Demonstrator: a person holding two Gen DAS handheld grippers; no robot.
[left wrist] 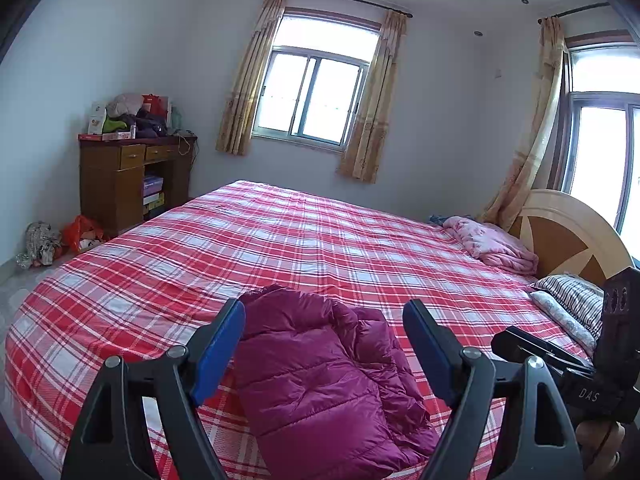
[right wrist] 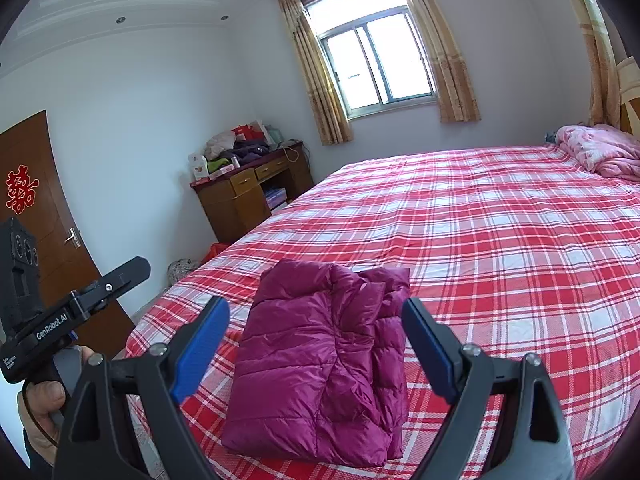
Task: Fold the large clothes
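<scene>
A magenta quilted down jacket lies folded in a compact bundle on the red plaid bed, near its front edge. It also shows in the right wrist view. My left gripper is open and empty, held above the jacket with its blue-padded fingers spread wide. My right gripper is also open and empty, above the jacket. The right gripper's body shows at the right edge of the left wrist view, and the left gripper's body, held in a hand, shows at the left of the right wrist view.
A pink quilt and striped pillows lie by the wooden headboard. A cluttered wooden desk stands at the far wall with bags on the floor. A brown door is left of the bed.
</scene>
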